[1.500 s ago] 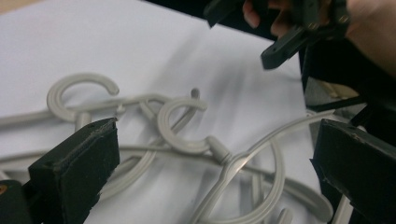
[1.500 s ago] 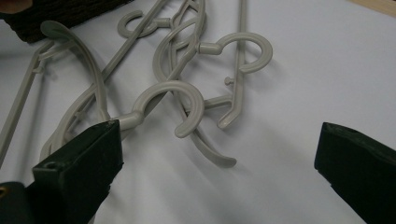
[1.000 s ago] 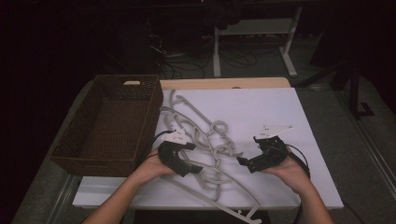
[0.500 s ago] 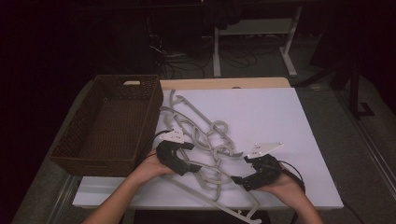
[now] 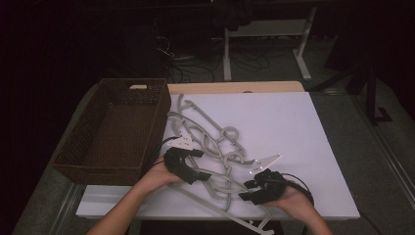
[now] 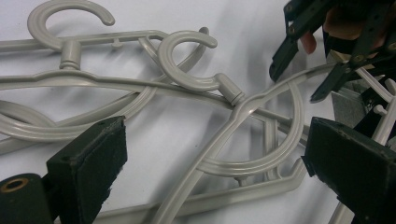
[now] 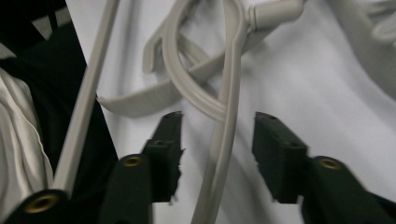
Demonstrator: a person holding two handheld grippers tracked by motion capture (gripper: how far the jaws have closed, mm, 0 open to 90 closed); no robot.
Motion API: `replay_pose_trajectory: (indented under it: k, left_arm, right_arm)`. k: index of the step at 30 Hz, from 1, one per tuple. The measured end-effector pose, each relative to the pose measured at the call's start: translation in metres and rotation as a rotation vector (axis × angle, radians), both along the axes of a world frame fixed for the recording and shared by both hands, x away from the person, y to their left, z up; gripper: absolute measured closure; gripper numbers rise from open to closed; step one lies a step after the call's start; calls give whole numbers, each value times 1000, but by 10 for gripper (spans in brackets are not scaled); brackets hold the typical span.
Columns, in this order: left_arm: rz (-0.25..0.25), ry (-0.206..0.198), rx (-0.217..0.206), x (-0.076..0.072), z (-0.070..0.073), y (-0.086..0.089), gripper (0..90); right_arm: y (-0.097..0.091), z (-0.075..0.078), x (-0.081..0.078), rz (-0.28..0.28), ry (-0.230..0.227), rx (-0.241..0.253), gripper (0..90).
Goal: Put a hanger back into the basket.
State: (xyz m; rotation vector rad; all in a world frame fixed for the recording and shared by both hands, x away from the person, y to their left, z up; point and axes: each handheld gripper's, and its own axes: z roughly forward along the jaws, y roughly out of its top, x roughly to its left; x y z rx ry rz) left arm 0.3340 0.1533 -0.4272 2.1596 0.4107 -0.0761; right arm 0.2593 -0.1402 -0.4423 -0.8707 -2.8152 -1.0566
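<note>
A tangle of several grey plastic hangers [image 5: 221, 143] lies on the white table top [image 5: 293, 127]. My left gripper [image 5: 203, 164] rests at the pile's near left side, jaws wide open. In the left gripper view it [image 6: 219, 154] straddles crossed hanger arms [image 6: 243, 109] without touching them. My right gripper [image 5: 244, 191] sits at the pile's near right, by the front edge. In the right gripper view it [image 7: 219, 120] is open, with one thin hanger arm [image 7: 218, 154] running between its pads [image 7: 275, 149], apart from both. The right gripper [image 6: 303, 70] also appears open in the left gripper view.
A dark woven basket [image 5: 73, 156] stands on the table's left edge, close to my left hand. One long hanger [image 5: 215, 204] lies along the front edge and overhangs it. Bare white surface spreads to the right and back. Table legs and cables [image 5: 230, 58] lie on the floor beyond.
My right gripper has moved left and toward the front edge, coming around a hanger arm. The left gripper has hardly moved.
</note>
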Motion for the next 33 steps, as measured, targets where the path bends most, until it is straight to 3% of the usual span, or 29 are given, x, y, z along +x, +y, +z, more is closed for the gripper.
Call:
replay_pose_trajectory:
  k: [7, 14, 20, 33]
  left_arm:
    - [0, 1, -3, 0, 0, 0, 54]
    - [-2, 0, -5, 0, 1, 0, 56]
    - [-5, -4, -3, 0, 2, 0, 61]
    - [-5, -31, -13, 1, 16, 4, 71]
  right_arm:
    - [0, -4, 2, 12, 9, -23, 737]
    - [-3, -1, 4, -2, 6, -27, 777]
    - [-11, 5, 9, -9, 1, 0, 799]
    - [-26, 22, 23, 10, -70, 24, 807]
